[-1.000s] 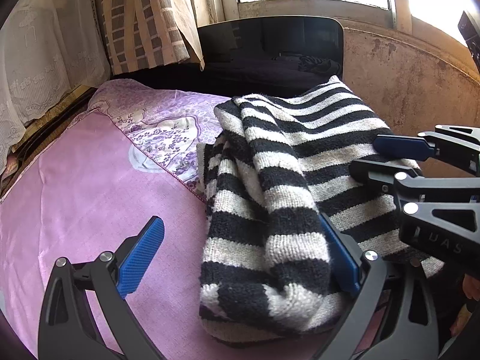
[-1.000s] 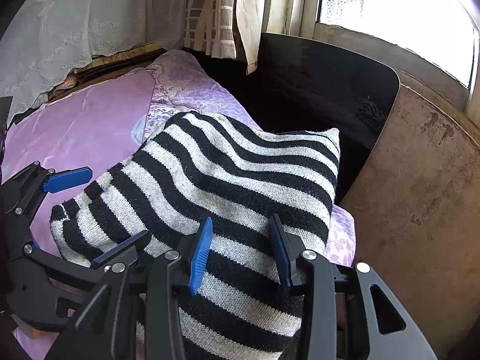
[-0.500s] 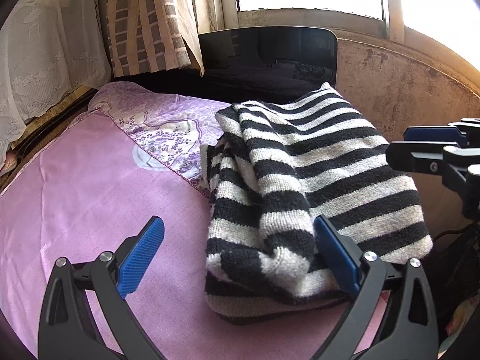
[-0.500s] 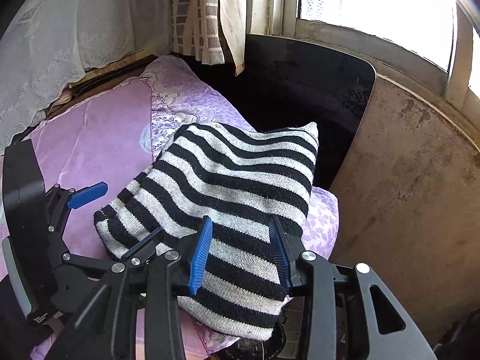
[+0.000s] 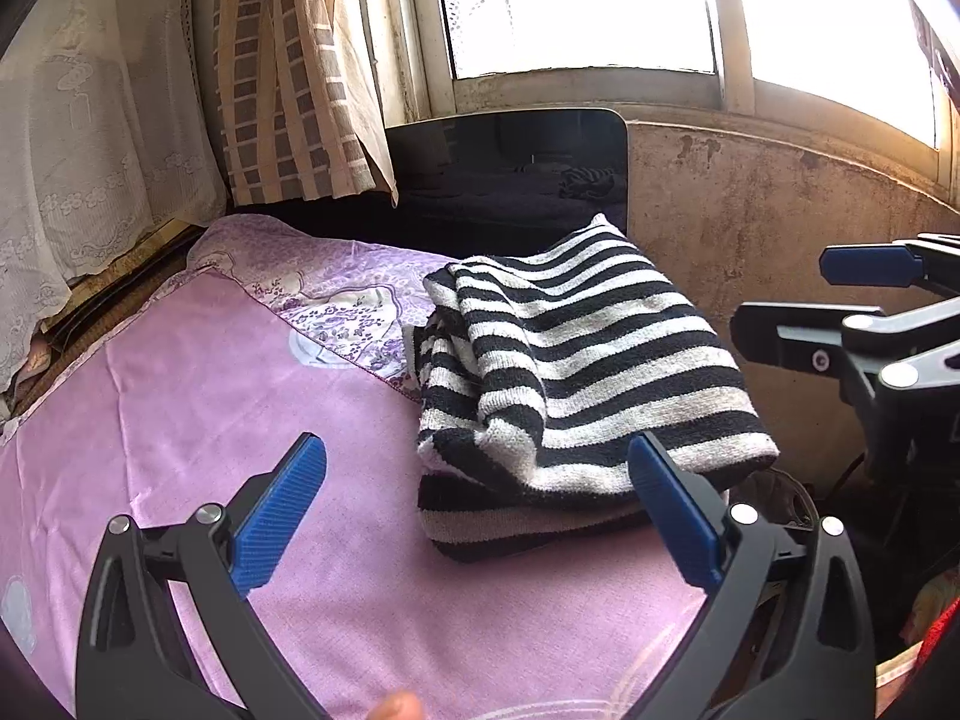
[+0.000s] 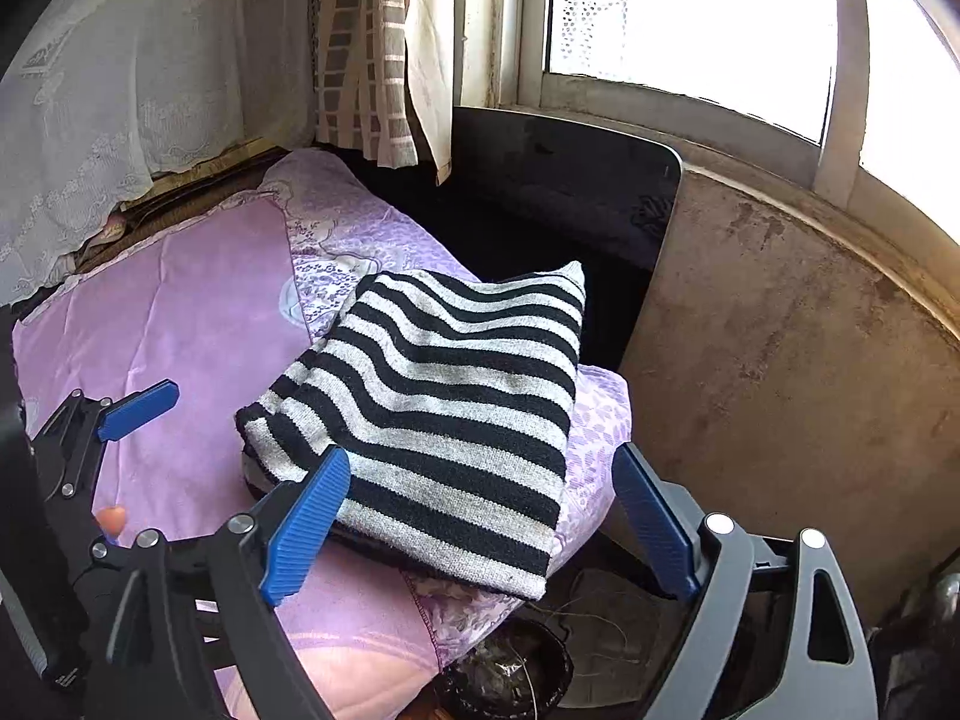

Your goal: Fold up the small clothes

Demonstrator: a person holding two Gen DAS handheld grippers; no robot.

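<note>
Sweater [image 6: 444, 414], striped knit, folded, lies at the pink bedspread's [image 5: 198, 420] corner near the wall. Soft, thick, floppy, probably light; best pinched at a folded edge. Left gripper [image 5: 474, 516] and right gripper [image 6: 480, 516] both gape wide, empty. A second ago the right's jaws stood narrow over the knit; both have since backed away.

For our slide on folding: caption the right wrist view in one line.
Folded striped sweater lies on the pink bedspread, with the right gripper open.
</note>
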